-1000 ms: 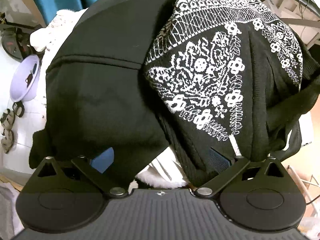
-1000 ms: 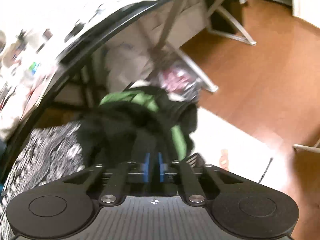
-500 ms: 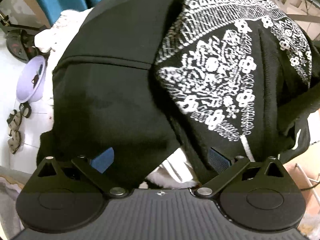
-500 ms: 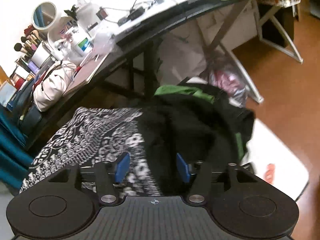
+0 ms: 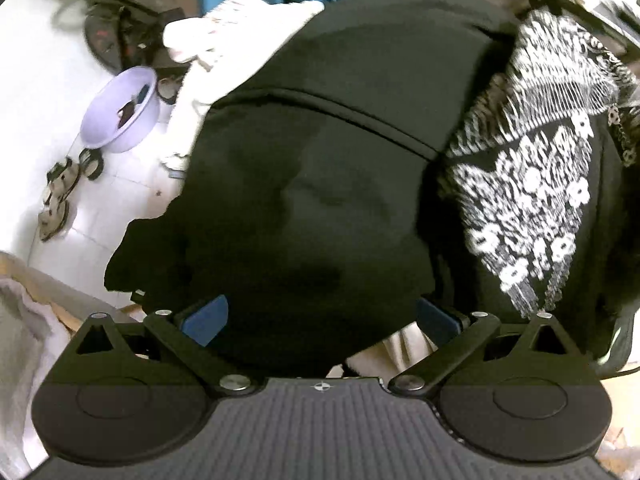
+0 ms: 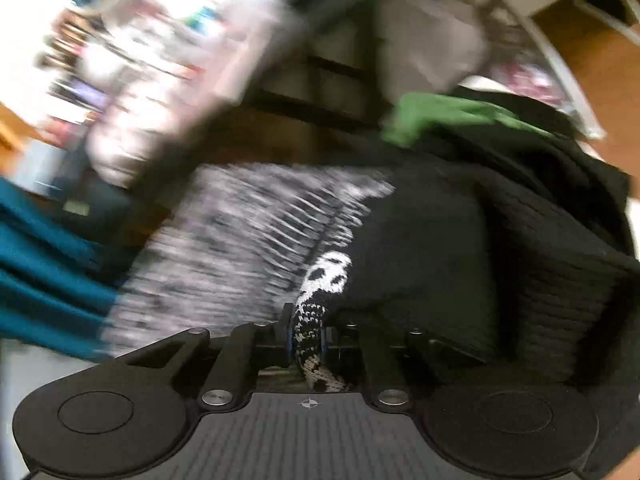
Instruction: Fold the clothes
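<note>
Blurred desk behind; right claw (image 6: 306,336) pinches patterned garment (image 6: 256,240); left claw (image 5: 320,320) gapes.

- The left tool (image 5: 322,320) is hanging wide open over a plain black garment (image 5: 320,184), blue pads apart.
- A black-and-white patterned garment (image 5: 536,192) is lying touching it at three o'clock.
- A lilac bowl (image 5: 120,116) is sitting at ten o'clock.
</note>
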The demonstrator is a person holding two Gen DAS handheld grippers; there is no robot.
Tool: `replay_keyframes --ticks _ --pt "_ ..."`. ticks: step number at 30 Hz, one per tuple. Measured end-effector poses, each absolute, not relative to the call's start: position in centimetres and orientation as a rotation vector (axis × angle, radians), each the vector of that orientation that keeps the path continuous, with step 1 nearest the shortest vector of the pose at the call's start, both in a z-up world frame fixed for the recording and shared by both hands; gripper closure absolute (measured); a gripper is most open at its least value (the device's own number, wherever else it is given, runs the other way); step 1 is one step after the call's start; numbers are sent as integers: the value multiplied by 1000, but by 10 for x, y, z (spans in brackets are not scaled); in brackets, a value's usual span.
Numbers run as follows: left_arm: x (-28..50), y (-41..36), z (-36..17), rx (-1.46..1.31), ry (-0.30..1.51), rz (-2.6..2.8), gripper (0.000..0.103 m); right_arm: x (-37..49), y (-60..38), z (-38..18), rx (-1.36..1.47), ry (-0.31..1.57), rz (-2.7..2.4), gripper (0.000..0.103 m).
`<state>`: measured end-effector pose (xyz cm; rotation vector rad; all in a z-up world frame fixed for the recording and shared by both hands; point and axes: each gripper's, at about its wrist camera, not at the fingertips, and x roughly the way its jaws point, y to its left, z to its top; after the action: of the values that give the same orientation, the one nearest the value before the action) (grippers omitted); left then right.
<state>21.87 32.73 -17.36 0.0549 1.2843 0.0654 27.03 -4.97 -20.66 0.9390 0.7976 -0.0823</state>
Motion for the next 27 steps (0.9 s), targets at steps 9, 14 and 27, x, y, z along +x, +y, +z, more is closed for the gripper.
replay_keyframes --ticks 9,14,27 --pt "209 359 -126 -134 1084 87 1 287 -12 -17 912 327 423 93" --pt "194 372 -87 -136 926 100 1 309 35 47 798 330 756 93" --pt "179 386 -90 -96 961 120 1 363 144 -90 571 750 450 20"
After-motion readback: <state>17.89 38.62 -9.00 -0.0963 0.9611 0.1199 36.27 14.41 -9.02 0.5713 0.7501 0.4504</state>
